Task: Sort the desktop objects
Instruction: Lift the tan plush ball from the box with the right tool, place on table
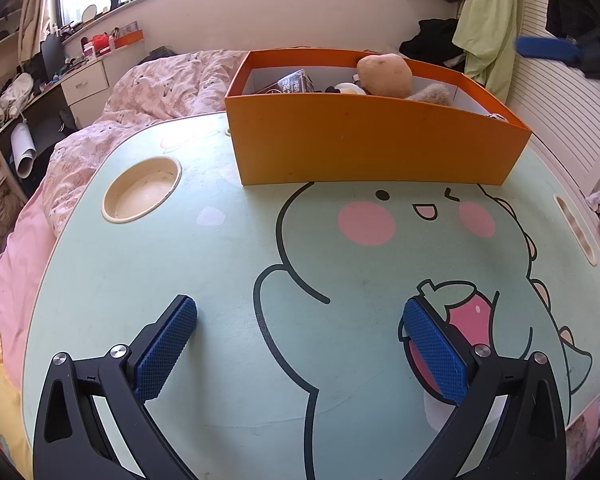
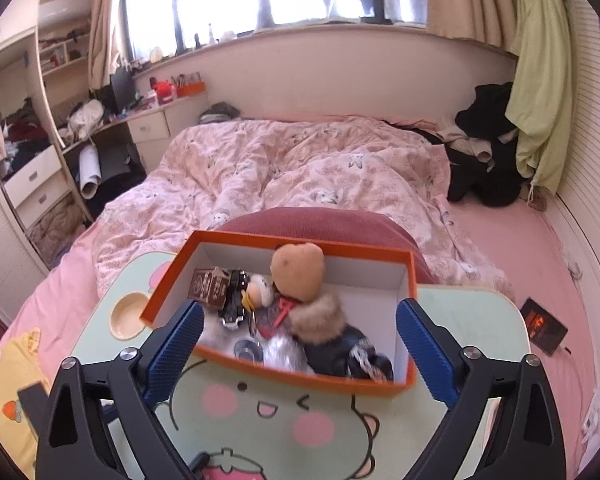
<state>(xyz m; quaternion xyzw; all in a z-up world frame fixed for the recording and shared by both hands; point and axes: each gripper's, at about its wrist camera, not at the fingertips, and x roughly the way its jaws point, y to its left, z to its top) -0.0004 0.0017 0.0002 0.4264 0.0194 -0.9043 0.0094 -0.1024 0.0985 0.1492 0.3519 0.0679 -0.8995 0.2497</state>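
An orange box [image 1: 376, 148] stands at the far side of the green cartoon lap table [image 1: 204, 280]. It holds a tan plush toy [image 1: 385, 74], a dark carton [image 1: 294, 82] and other small items. My left gripper [image 1: 300, 316] is open and empty, low over the table in front of the box. In the right wrist view the orange box [image 2: 284, 376] shows from above with the plush toy [image 2: 298, 272], a brown carton [image 2: 210, 286], a black toy car [image 2: 234, 296] and a dark fur-trimmed item [image 2: 340, 344]. My right gripper [image 2: 298, 334] is open and empty above the box.
A round cup recess [image 1: 142, 190] sits at the table's far left, and a slot [image 1: 576, 224] on its right edge. The table rests on a bed with a pink quilt [image 2: 300, 168]. A black device [image 2: 544, 326] lies on the bed to the right. A cluttered desk [image 2: 140, 120] stands at the left.
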